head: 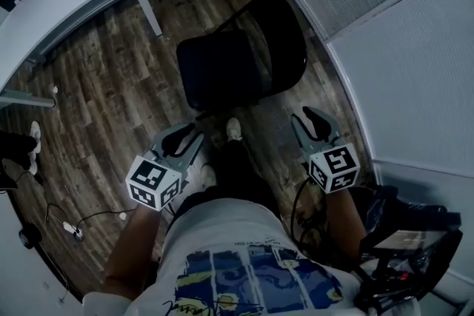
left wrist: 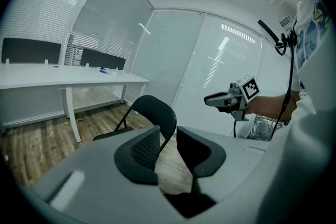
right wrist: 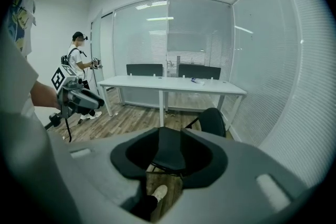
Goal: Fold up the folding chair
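Showing chair [right wrist: 212,121] plus bystander [right wrist: 79,63]: right gripper view.

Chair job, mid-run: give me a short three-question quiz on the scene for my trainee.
1. True or false: the chair is already folded flat.
2. What is between the left gripper's jaws? A) the chair's back B) nothing C) the chair's seat
3. Fill in: the right gripper is ____ the chair (touching / apart from).
Key: 1 false, it stands unfolded. 2 B, jaws apart and empty. 3 apart from.
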Available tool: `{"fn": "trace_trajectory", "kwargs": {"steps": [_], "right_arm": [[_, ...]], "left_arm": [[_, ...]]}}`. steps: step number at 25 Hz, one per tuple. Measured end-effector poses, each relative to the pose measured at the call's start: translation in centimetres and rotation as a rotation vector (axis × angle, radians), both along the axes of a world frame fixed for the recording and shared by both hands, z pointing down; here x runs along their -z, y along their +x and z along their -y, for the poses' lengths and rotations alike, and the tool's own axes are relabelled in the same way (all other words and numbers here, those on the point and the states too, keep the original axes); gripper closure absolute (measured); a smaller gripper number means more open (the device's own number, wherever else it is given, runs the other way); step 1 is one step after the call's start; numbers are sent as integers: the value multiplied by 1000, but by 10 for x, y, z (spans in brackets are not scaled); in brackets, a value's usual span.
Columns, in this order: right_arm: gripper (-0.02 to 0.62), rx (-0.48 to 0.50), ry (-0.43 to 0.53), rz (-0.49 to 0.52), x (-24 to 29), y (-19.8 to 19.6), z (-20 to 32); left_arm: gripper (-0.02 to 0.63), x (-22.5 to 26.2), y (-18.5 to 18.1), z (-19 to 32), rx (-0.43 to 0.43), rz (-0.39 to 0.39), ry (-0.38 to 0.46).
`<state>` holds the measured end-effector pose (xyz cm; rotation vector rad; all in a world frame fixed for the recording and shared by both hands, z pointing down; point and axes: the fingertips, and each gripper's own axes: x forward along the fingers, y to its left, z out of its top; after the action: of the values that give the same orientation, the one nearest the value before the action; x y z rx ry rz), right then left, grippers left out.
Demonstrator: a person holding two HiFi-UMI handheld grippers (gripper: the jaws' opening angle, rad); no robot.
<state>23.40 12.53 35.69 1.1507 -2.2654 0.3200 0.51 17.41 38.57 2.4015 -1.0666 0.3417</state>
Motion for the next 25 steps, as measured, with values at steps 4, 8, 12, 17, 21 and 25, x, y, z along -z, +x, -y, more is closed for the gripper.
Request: {"fn": "trace_trajectory", "kwargs": {"steps": [4,8,12,17,21,25], "right_arm": [[477,-7,-21,-16,-10,16,29],[471,-15,-40,-31,-25,28,59],[466,-26,-64,-49,-40,36,86],[451,-55,-97,-55,-63,52,121],[442,-67,-119,-80,-85,65,150],[440,-85,-144,-109,-106,80,177]], "left_arm": [[494,-16,10,20,11,6,-30],[483,-35,17,41,23,11,-52],[480,-55,16,59,47,-14,-89],[471,-77,14,83,95,-19,-130],[469,-96,17,102,119,-14,-162],[463,-115,21,119,141,-19,-188]]}}
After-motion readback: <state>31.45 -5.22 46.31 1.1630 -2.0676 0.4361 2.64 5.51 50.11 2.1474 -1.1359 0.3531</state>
